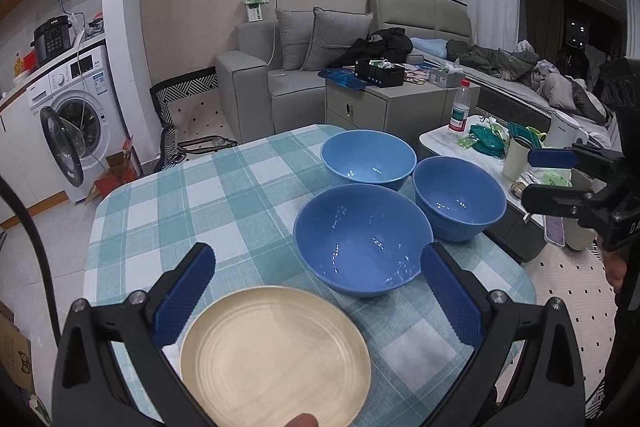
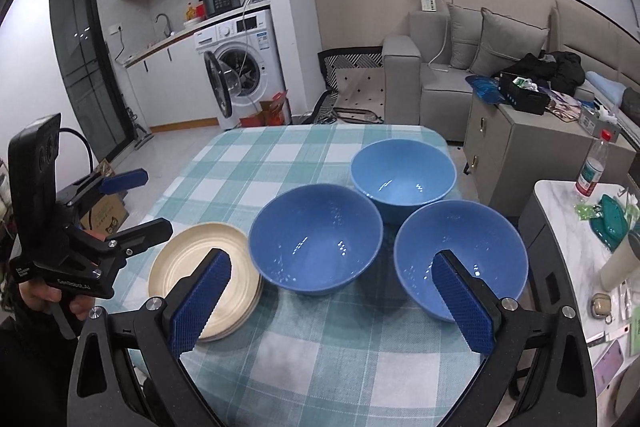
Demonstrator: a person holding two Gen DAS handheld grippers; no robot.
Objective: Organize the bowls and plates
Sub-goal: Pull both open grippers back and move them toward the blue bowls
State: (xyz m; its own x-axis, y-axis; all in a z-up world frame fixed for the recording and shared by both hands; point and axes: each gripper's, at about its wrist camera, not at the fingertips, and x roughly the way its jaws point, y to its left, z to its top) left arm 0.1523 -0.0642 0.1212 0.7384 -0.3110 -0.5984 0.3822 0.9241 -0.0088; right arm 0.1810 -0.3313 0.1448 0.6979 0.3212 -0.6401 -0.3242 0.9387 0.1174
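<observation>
The landmark is the nearest bowl (image 2: 316,239) — a deep, round, glossy bowl in darker blue that stands upright on the table (image 2: 280,163), which wears a teal-and-white checked cloth of woven texture.

Nearest the cameras, the right gripper (image 2: 332,303) hovers short of this bowl with its jaws spread wide and nothing between them. Its fingers (image 2: 200,301) are black arms faced with blue pads of fine diamond-knurled texture and a toothed inner edge. The left gripper (image 1: 316,297) is likewise spread wide and empty. In the right wrist view it sits left of the bowl, its black body printed with white lettering too small to read with certainty, gripped by a hand (image 2: 44,297).

Just left of the bowl lies the plate stack (image 2: 206,279) — cream, round, shallow, matte, with faint concentric rings; layered rims show at its near edge. In the left wrist view the top plate lies between the left gripper's fingers, below them.

Just right of the landmark stands a second bowl (image 2: 460,259) of similar blue. Behind it stands a third bowl (image 2: 404,177), paler blue; its rim appears to touch the landmark's.

Far beyond the bowl, a white front-loading washing machine (image 2: 240,75) stands with its round door open; its labels are illegible.
</observation>
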